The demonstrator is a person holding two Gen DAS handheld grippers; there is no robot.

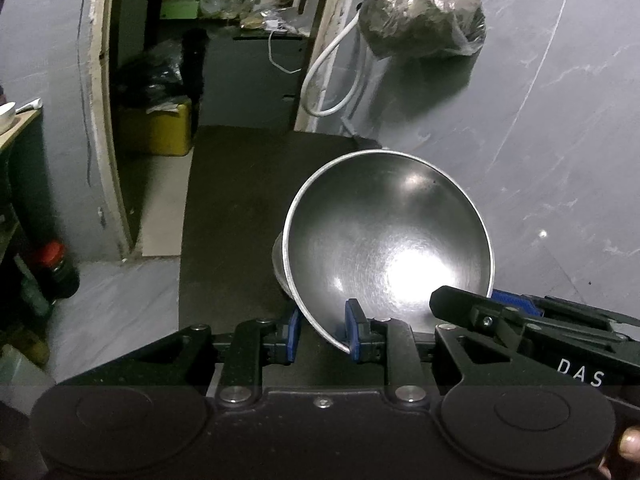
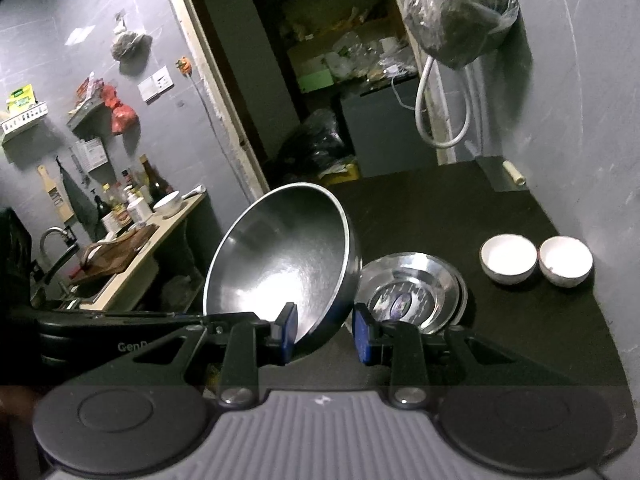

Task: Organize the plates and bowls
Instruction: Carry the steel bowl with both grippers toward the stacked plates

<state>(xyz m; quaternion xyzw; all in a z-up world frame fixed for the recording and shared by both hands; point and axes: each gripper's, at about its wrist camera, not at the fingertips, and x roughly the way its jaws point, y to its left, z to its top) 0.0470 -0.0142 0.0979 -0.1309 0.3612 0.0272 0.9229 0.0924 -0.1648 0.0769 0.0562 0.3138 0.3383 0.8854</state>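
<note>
jaws of the left gripper point(image 1: 324, 330) straddled the rim of the tilted steel bowl point(image 1: 388, 232), 1 blue pad inside the bowl against the rim and the other outside its wall; whether they truly pinched the metal or only bracketed it, i could not tell. jaws of the right gripper point(image 2: 326, 330) were clenched on the same bowl's rim at another spot, 1 pad inside and 1 outside the curved wall. in the left wrist view, the right gripper's black arm came in from 4 o'clock and met the rim there. the bowl stood steeply tilted over the dark surface point(image 2: 440, 208), its hollow facing both cameras, with a bright glare low in its basin. whether its underside touched the surface was hidden.

in the right wrist view, a nested stack of steel dishes point(image 2: 412, 292) sat on the surface just beside the bowl at its 3 o'clock. further toward 3 o'clock, 2 white bowls point(image 2: 508, 258) sat side by side, close together and well apart from the jaws.

a clear plastic bag point(image 1: 424, 16) of dark stuff hung on the grey wall at 1 o'clock, with a looped white hose point(image 1: 332, 76) just beside it at its 7 o'clock. at 9 o'clock in the right wrist view, a pale counter point(image 2: 160, 236) carried bottles and a small white dish.
</note>
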